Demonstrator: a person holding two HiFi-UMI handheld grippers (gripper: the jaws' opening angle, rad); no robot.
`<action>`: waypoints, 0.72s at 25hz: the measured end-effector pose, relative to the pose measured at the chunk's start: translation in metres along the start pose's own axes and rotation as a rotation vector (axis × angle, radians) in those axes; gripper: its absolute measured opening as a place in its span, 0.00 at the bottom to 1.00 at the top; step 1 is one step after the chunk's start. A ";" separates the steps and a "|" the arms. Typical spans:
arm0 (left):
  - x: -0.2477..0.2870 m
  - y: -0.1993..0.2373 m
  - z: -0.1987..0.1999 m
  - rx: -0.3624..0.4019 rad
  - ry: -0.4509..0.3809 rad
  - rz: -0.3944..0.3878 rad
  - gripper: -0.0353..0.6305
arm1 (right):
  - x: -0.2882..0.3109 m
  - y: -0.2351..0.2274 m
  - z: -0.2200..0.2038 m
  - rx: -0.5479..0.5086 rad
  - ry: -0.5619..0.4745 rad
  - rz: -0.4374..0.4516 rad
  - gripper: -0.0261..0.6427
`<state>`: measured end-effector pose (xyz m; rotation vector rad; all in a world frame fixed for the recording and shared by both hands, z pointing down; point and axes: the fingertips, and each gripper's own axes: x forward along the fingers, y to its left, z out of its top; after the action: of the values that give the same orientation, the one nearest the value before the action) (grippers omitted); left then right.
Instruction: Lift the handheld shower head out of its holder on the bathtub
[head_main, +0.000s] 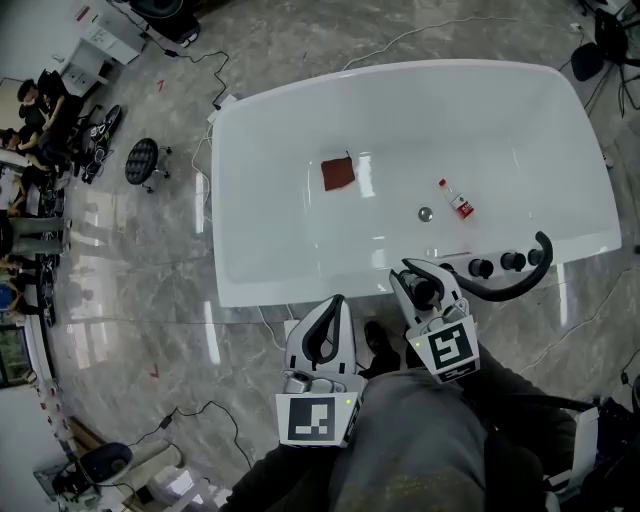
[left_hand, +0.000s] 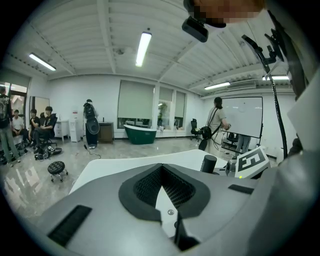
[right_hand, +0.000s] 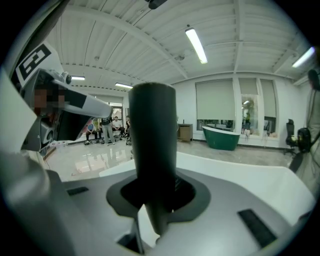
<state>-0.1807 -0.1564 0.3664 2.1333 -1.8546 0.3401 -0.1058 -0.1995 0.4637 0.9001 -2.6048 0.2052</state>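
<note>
The black shower head (head_main: 426, 291) is a dark cylinder standing upright between the jaws of my right gripper (head_main: 421, 277), which is shut on its handle just off the near rim of the white bathtub (head_main: 300, 290). Its black hose (head_main: 505, 288) curves right toward the fittings on the rim. In the right gripper view the shower head (right_hand: 152, 135) fills the middle, clamped in my right gripper (right_hand: 156, 192). My left gripper (head_main: 334, 303) hangs shut and empty to the left, short of the rim. In the left gripper view the left gripper (left_hand: 162, 169) holds nothing, and the shower head (left_hand: 209, 163) shows at right.
Black tap knobs (head_main: 497, 265) sit on the tub's near right rim. Inside the tub lie a red cloth (head_main: 338, 173), a small bottle (head_main: 457, 199) and the drain (head_main: 425, 213). A black stool (head_main: 143, 160), cables and seated people (head_main: 30, 110) are on the marble floor at left.
</note>
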 end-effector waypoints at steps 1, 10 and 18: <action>0.001 -0.001 0.002 0.001 -0.005 -0.007 0.06 | -0.001 -0.001 0.003 0.001 -0.006 -0.003 0.18; -0.006 -0.007 0.022 0.011 -0.060 -0.009 0.06 | -0.026 0.004 0.053 0.000 -0.094 0.000 0.18; -0.018 -0.007 0.041 0.007 -0.120 -0.016 0.06 | -0.052 0.013 0.115 -0.018 -0.173 0.019 0.18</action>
<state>-0.1764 -0.1542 0.3214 2.2164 -1.9022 0.2189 -0.1108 -0.1897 0.3378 0.9248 -2.7697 0.1135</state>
